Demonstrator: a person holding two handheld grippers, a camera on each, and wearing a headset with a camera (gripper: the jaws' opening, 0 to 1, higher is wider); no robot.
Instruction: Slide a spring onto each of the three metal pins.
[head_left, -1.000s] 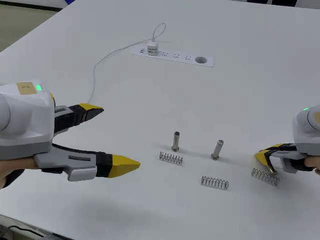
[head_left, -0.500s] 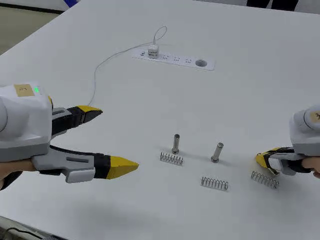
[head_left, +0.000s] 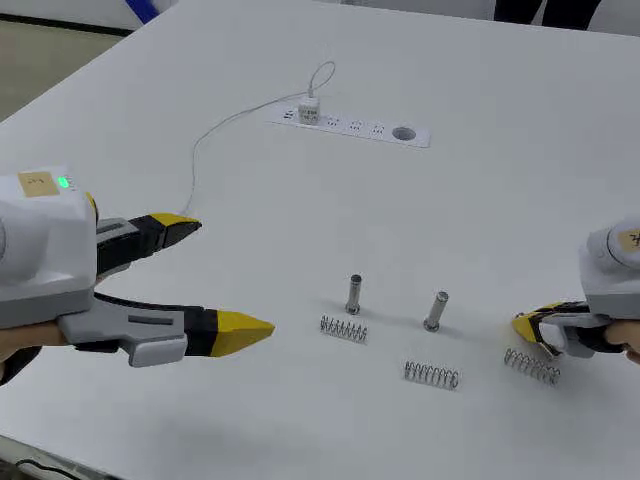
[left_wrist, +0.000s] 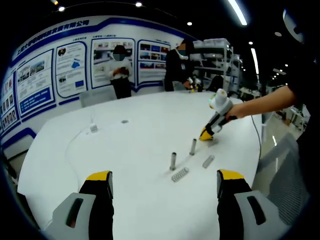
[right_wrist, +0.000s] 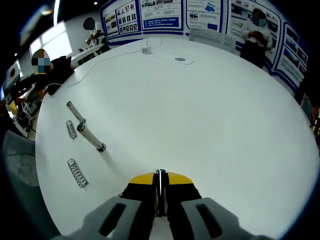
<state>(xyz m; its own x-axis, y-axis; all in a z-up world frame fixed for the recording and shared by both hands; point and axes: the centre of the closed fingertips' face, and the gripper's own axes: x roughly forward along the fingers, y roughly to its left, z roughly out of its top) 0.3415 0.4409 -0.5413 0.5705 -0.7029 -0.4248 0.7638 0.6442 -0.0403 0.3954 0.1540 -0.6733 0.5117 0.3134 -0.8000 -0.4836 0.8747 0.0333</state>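
1. Yellow tips of the right gripper are being pressed together on a slim, bright metal piece. It is judged to be the third pin, and it is being gripped lengthwise along the line of the jaws.
2. Just beside those tips, on the side toward the person, the nearest spring is being shown lying flat on the white table. Its long axis is being judged as running roughly along the jaws' own direction, so the pin's end would need lining up with a coil mouth.
3. Further out ahead of the claw, a second spring and a third spring are being seen lying flat. These are fine wire coils, each just beside a smooth, upright steel pin: the near standing pin and the far standing pin.
4. Well apart from these, the left gripper is being held with its jaws spread wide and nothing between them. The right gripper is judged the nearer for the coming move.
5. Farthest off, a white power strip with a thin cable is being seen.
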